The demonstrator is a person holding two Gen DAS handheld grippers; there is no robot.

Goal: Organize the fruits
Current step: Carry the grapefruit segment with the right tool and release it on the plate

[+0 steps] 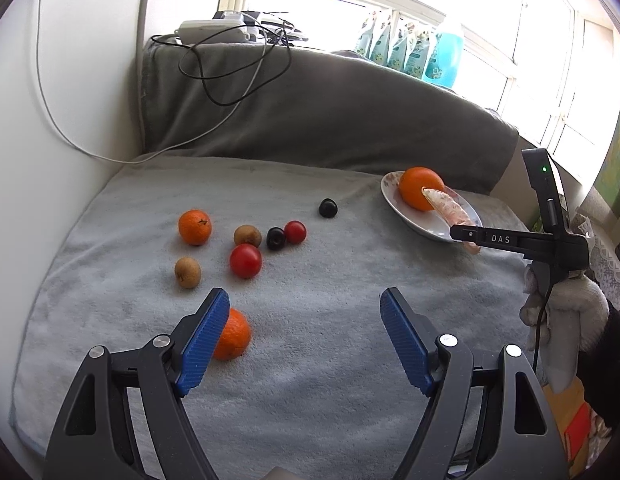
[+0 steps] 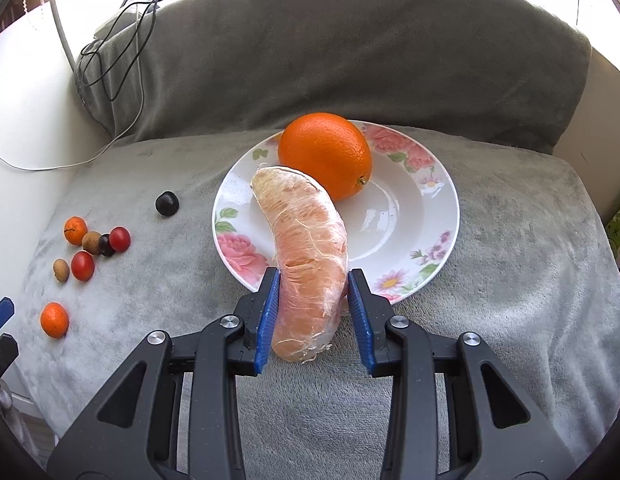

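Two tools: right tool (image 2: 312,304) clamps peeled pomelo segment (image 2: 305,256), long axis along fingers, far end over plate (image 2: 430,248) beside big orange (image 2: 325,155); left tool (image 1: 303,340) wide, empty, nearest mandarin (image 1: 231,334) by its left finger.

A plate (image 2: 426,236) sits on a towel (image 2: 490,320) before a cushion (image 2: 310,52), with an orange (image 2: 325,155) on its far side. A grapefruit segment (image 2: 305,256) reaches over the plate's near rim, its tip touching the orange. Left of the plate, well apart, small fruits (image 1: 245,260) lie scattered on the towel.
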